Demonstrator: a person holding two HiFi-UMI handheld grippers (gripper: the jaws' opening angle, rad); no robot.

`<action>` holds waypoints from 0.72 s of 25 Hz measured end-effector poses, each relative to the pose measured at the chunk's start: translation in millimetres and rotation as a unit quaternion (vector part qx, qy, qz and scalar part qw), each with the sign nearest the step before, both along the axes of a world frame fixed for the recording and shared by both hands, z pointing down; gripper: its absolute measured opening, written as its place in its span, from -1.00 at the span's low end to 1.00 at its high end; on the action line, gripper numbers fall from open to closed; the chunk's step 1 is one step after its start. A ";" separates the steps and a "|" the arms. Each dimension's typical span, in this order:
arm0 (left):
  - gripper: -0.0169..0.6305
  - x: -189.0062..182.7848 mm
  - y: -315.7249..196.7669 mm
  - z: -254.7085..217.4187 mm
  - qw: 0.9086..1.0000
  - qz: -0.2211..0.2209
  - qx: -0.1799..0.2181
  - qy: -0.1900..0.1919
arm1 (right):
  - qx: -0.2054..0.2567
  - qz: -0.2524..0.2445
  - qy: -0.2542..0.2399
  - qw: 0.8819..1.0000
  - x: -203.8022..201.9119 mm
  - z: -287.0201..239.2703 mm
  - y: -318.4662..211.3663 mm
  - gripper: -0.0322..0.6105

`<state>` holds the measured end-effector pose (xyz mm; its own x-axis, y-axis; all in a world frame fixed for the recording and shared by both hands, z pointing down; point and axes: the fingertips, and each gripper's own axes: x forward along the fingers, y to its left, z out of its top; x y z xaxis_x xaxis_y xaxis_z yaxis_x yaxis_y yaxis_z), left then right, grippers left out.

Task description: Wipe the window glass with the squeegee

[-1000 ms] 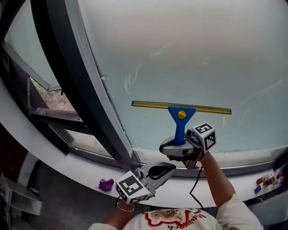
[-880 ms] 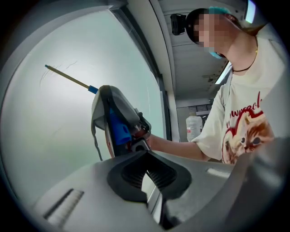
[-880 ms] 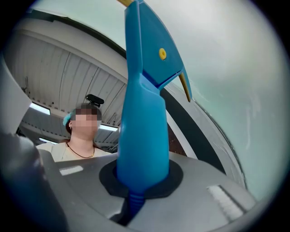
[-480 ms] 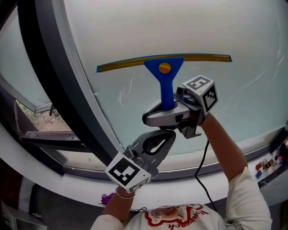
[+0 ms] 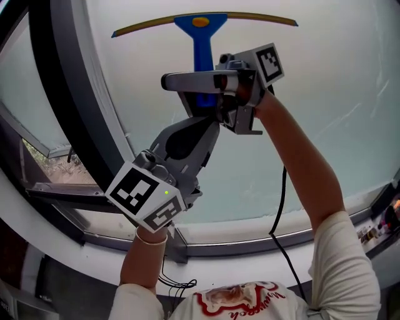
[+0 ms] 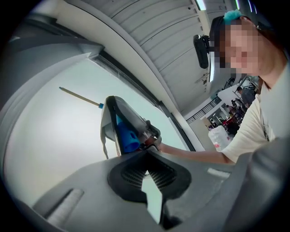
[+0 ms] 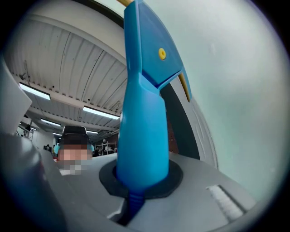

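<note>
- The squeegee [image 5: 201, 47] is at 12 o'clock in the head view. Its blade [image 5: 250, 16] lies across the top of the glass [image 5: 325, 81] and its handle points to 6 o'clock.
- The right gripper [image 5: 187, 81] is clamped tight on the blue handle, which the right gripper view shows seated deep between the jaws.
- The left gripper [image 5: 203, 134] has its jaws together on nothing. It sits just below the right one, at about 7 o'clock from it.
- The step in hand looks like the start of a stroke from the top of the pane.
- To do it well, lay the whole blade flat on the glass before pulling, so neither end lifts.
- Keep even pressure and draw straight toward 6 o'clock without rolling the wrist.
- Start near the frame [image 5: 69, 94] at 9 o'clock, and overlap each pass so no strip is missed.
- The grip is far down the handle, so the blade may twist; the free gripper could steady it.
</note>
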<state>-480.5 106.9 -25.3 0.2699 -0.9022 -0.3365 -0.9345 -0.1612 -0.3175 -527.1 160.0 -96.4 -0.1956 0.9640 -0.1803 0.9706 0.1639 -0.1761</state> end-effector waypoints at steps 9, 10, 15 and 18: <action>-0.93 -14.5 -6.9 5.0 1.000 -0.005 -0.004 0.025 | 0.015 0.044 0.009 0.999 -20.2 8.4 -3.2 -0.84; -0.93 -13.5 -5.8 4.3 1.000 -0.002 0.000 0.027 | 0.007 0.045 0.013 0.999 -20.3 7.7 -4.1 -0.84; -0.93 0.0 7.4 -0.7 0.999 0.019 0.019 0.030 | -0.039 0.032 0.050 0.997 -13.3 1.5 -2.7 -0.84; -0.93 2.5 9.8 1.1 0.998 0.035 0.021 0.046 | -0.048 0.032 0.059 0.997 -11.3 3.7 -2.9 -0.83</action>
